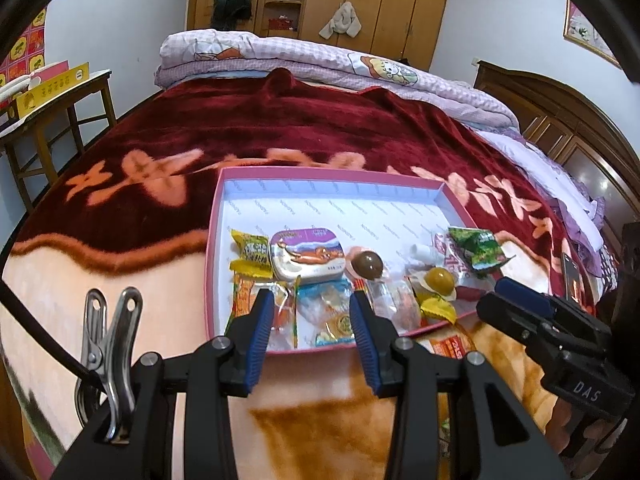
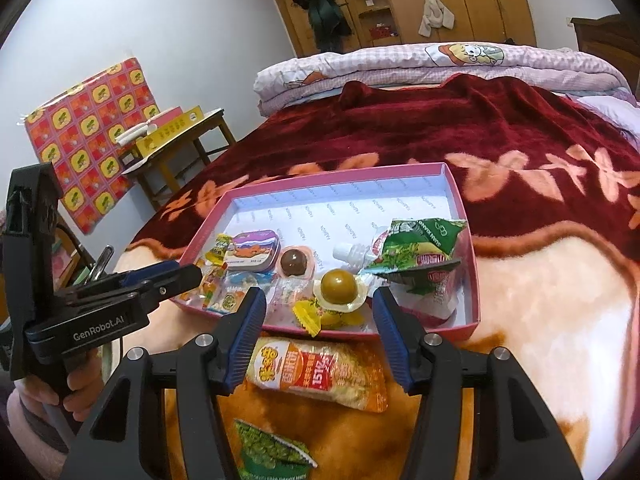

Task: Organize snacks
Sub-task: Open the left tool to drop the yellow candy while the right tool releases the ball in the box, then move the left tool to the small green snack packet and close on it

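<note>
Step in hand: between placements. Pink box (image 2: 466, 236) on bed, near half filled with snacks. Right gripper (image 2: 318, 314) released, jaws apart, nothing between. Left gripper (image 1: 314, 318) jaws part open, empty, over box's near edge.

Judged next: pick orange packet (image 2: 320, 376), flat on blanket just outside box's near wall; crinkly film, needs low approach. Green packet (image 2: 272, 452) nearer camera also outstanding.
</note>
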